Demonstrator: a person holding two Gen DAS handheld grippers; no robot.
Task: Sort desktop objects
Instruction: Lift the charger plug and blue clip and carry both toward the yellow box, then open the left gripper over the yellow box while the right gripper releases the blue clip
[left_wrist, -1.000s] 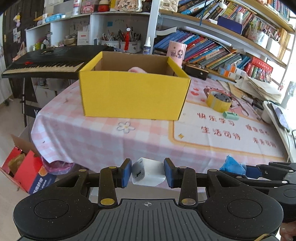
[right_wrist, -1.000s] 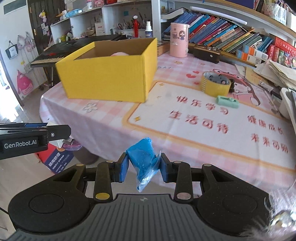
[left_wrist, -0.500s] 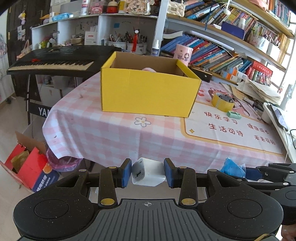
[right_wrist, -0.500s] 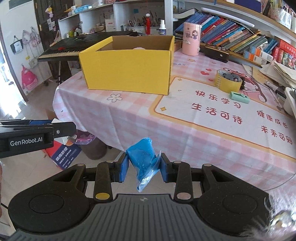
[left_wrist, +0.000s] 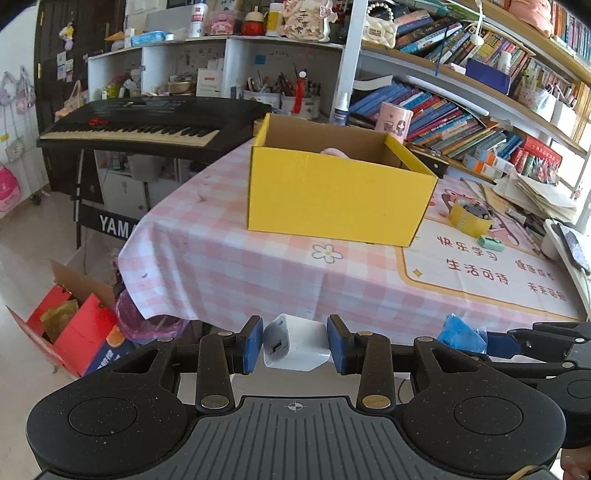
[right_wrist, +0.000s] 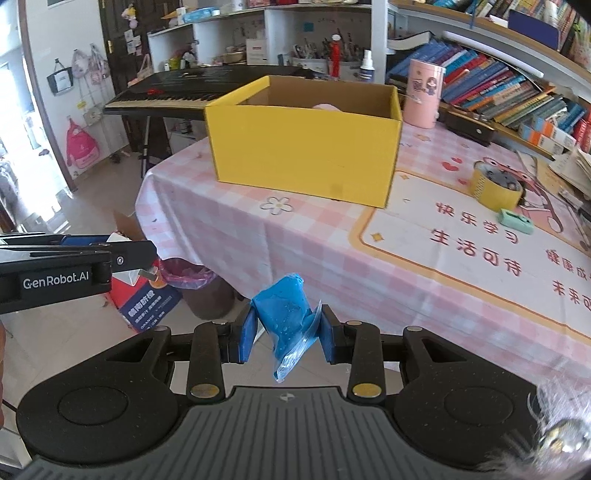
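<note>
While off table edge, left tool (left_wrist: 295, 345) clamps white charger (left_wrist: 297, 347); right tool (right_wrist: 286, 334) pinches blue packet (right_wrist: 286, 314).

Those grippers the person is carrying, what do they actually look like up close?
Both are matte black plastic. The left gripper and the right gripper each have a ribbed, speckled body with two round discs, black finger arms with brass-coloured pivots, and blue pads. White lettering on the left one's side reads GenRobot.AI. No cables or sleeves show.
</note>
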